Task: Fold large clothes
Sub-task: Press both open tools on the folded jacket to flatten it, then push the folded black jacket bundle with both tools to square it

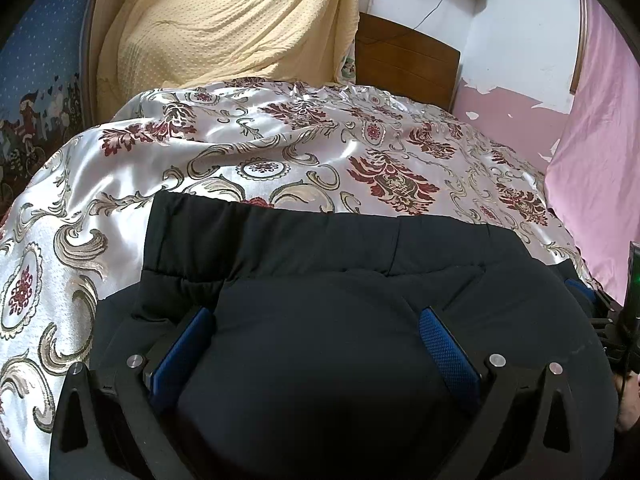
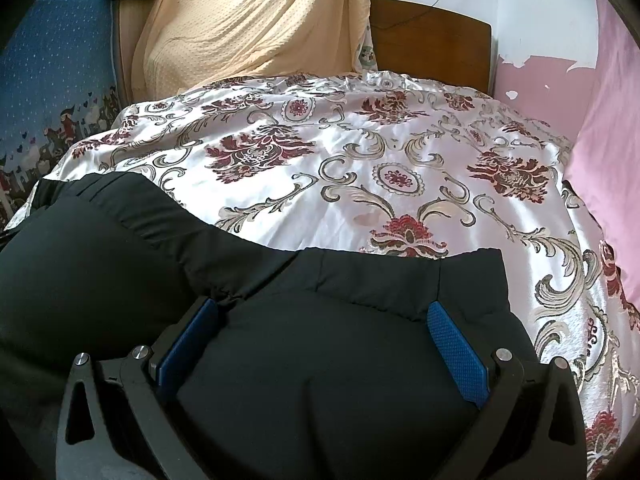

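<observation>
Both hand-held grippers, left (image 1: 316,344) and right (image 2: 324,340), spread wide, straddle a puffy black jacket (image 1: 320,280) on the bed's slippery satin bedspread (image 2: 360,168); closing on too little padding could let the fold slide.

The garment (image 1: 340,320) is plain black. The bedspread (image 1: 248,148) is shiny white satin with dark red flower medallions and grey-gold scrolls. A pale yellow dotted blanket (image 1: 224,20) hangs behind. The headboard (image 1: 404,60) is brown wood; a sheet (image 1: 600,140) is pink. The pads (image 1: 448,344) are blue.
</observation>
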